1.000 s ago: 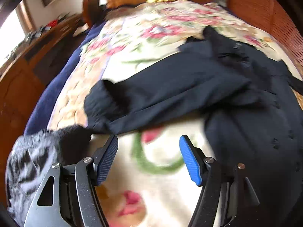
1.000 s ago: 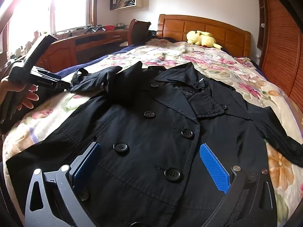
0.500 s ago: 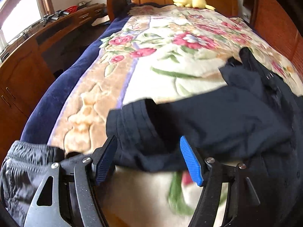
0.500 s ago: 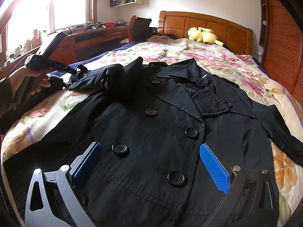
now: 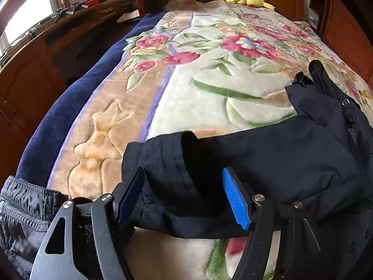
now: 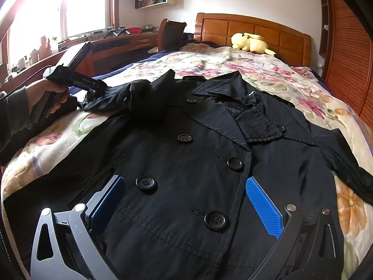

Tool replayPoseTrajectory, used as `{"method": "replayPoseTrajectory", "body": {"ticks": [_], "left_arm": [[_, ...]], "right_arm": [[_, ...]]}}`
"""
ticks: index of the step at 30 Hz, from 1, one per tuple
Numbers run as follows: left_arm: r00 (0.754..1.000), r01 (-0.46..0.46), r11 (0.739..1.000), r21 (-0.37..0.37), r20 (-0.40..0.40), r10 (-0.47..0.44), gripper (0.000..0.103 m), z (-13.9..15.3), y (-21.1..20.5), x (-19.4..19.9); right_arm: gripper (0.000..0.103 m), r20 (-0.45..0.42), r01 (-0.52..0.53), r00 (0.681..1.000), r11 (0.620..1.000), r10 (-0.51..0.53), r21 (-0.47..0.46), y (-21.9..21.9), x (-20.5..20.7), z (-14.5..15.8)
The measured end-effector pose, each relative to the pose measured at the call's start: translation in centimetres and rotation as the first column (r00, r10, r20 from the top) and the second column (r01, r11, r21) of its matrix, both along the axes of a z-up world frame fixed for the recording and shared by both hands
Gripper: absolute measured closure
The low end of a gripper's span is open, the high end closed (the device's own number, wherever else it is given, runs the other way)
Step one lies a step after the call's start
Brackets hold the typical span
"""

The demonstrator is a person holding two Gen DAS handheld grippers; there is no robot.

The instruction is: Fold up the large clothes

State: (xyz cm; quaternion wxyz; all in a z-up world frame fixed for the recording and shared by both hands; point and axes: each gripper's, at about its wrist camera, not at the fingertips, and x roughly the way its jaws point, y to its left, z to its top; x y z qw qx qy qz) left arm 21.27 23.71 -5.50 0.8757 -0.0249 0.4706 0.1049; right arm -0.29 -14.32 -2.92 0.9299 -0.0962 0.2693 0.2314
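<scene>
Coat point(image 6: 198, 163) on bed point(image 6: 268, 74), plush toy point(image 6: 251, 43) behind by headboard point(image 6: 244, 28)

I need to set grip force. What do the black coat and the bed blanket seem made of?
Black coat: looks like thin woven cotton or blend, matte, with crisp creases and visible stitching. Blanket: seems thick plush fleece, with a soft, carved-looking floral pile.

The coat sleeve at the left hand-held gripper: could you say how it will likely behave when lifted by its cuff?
The sleeve looks thin and creased, so it will probably hang floppy. The cuff gapes open and may collapse when pinched. Attached to the coat, it will likely drag the shoulder.
</scene>
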Motion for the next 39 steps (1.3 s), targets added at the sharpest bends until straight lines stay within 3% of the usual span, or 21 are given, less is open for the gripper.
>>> {"method": "replayPoseTrajectory", "body": {"ticks": [2,4,6,8,16,21,29,36,39], "left_arm": [[1.000,-0.007,1.000,0.015,0.008,0.007,0.048,0.3,0.0,-0.2],[1.000,-0.025,0.999,0.033,-0.008,0.025,0.074,0.5,-0.1,-0.3],[1.000,-0.008,0.999,0.044,-0.016,0.009,0.088,1.0,-0.5,-0.5],[1.000,0.015,0.995,0.095,-0.004,-0.015,0.094,2.2,-1.7,-1.0],[0.988,0.125,0.982,0.144,0.076,-0.137,0.096,8.6,-7.9,-2.0],[0.964,0.205,0.963,0.172,0.136,-0.230,0.096,13.0,-13.6,-2.4],[0.894,0.365,0.915,0.174,0.208,-0.396,0.096,17.3,-23.5,-3.9],[0.843,0.460,0.870,0.179,0.219,-0.491,0.096,18.3,-29.8,-6.5],[0.818,0.505,0.846,0.169,0.220,-0.532,0.087,18.8,-31.6,-7.9]], "right_arm": [[0.000,0.000,0.000,1.000,1.000,0.000,0.005,0.0,0.0,0.1],[0.000,0.006,0.002,1.000,1.000,-0.002,0.003,0.0,-0.1,0.1],[0.000,0.016,0.005,1.000,1.000,-0.005,0.000,0.0,-0.2,0.3],[0.000,0.025,0.006,1.000,1.000,-0.006,0.001,-0.1,-0.5,0.5],[0.000,0.065,0.018,0.998,0.999,-0.021,0.040,-1.8,-1.7,2.2],[0.000,0.087,0.038,0.995,0.996,-0.045,0.076,-3.8,-2.5,3.3],[0.000,0.101,0.099,0.989,0.989,-0.111,0.109,-6.9,-3.3,4.0],[0.000,0.097,0.150,0.982,0.983,-0.161,0.106,-8.6,-3.7,3.8],[0.000,0.091,0.167,0.980,0.980,-0.177,0.105,-9.1,-3.7,3.9]]}}
